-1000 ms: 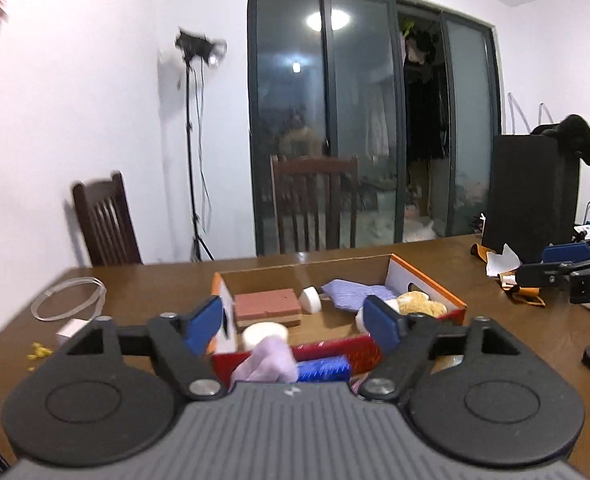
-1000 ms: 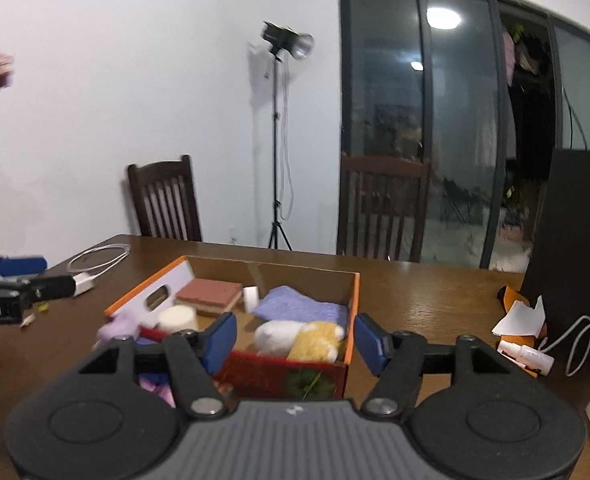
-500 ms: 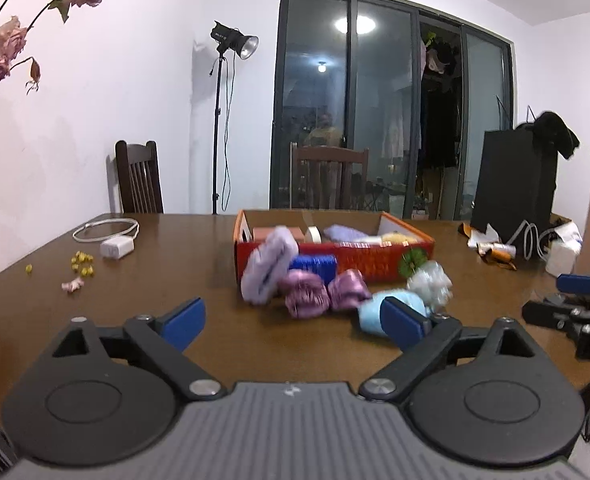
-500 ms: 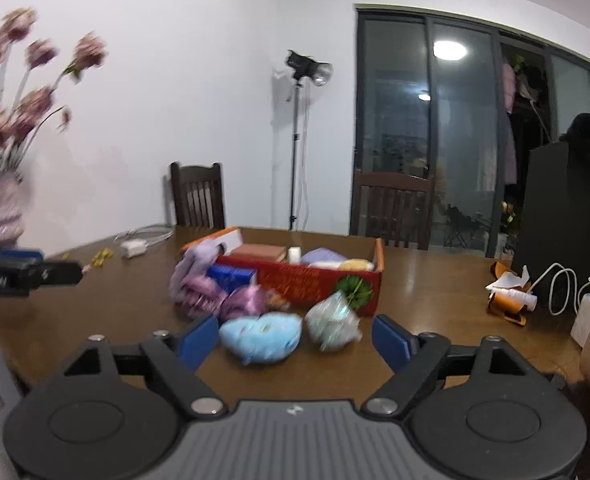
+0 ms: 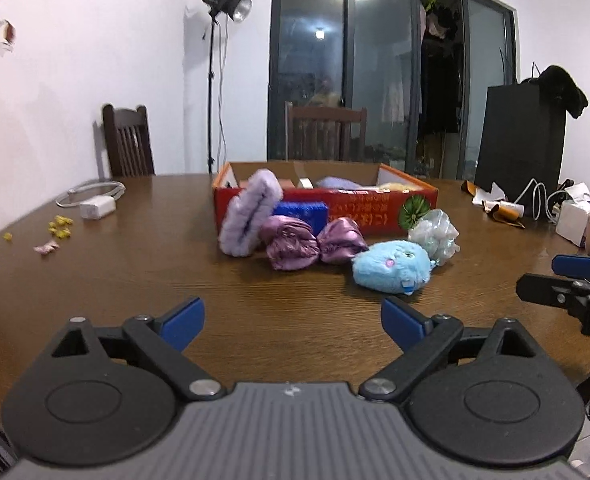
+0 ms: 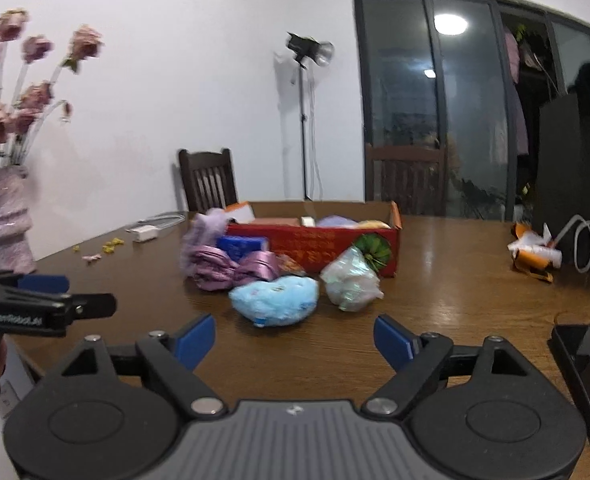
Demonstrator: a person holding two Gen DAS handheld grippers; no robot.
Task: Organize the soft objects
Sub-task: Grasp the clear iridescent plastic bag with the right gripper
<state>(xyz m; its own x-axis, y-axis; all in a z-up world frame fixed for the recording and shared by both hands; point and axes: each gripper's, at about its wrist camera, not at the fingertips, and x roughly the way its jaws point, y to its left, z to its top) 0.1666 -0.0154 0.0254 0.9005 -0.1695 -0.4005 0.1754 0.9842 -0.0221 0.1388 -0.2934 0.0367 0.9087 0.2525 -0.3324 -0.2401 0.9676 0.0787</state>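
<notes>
Toys wait loose ahead of both spread, empty grippers: blue plush (image 6: pixel 274 300) lies just beyond the right gripper (image 6: pixel 294 335), left gripper (image 5: pixel 293 318) farther back, likely first pick for the red box (image 5: pixel 375 210).

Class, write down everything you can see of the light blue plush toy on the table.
The light blue plush toy is a rounded, fuzzy lump with small pink and dark markings on its face and a little tag at its lower edge. It lies on the wooden table, outside the red box, nearest of the soft things to both grippers. The silvery crinkled bundle sits close beside it; contact is unclear. Nothing grips it.
</notes>
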